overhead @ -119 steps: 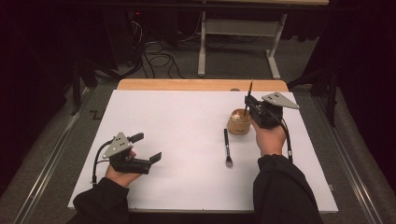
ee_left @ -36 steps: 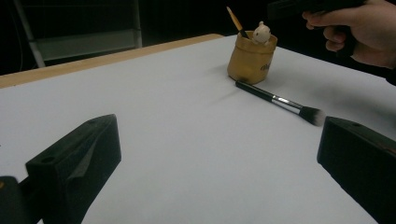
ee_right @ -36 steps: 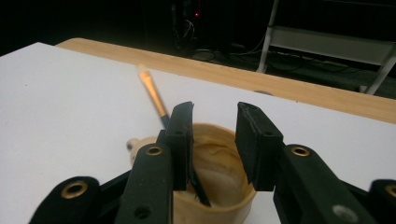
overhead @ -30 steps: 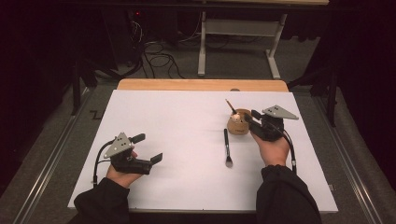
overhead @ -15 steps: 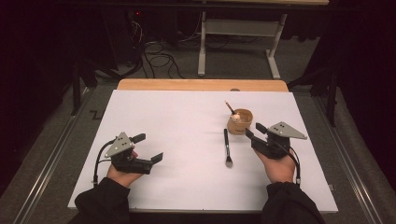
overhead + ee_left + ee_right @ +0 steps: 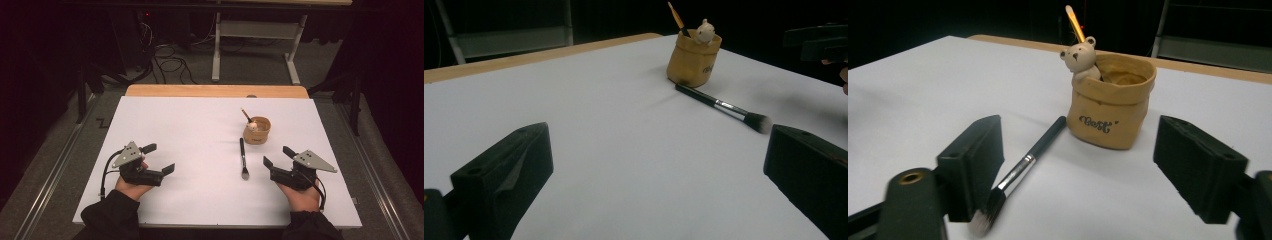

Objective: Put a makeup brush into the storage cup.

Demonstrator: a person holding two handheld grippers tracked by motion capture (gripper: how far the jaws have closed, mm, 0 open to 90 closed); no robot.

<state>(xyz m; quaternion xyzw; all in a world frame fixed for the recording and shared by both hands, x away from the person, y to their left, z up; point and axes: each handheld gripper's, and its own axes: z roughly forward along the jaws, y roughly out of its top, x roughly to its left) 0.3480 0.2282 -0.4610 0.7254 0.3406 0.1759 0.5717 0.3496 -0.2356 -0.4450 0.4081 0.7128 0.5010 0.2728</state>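
Right gripper (image 6: pixel 276 156) — back from pot (image 6: pixel 257 131), empty

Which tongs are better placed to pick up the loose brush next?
Right, probably. The right tongs sit open just beside the makeup brush, which lies flat next to the tan pot. The left tongs are also open but lie across a wide stretch of bare white table.

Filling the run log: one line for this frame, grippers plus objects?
left gripper: open, empty | right gripper: open, empty | makeup brush: flat on table | pencil: standing in bear pot
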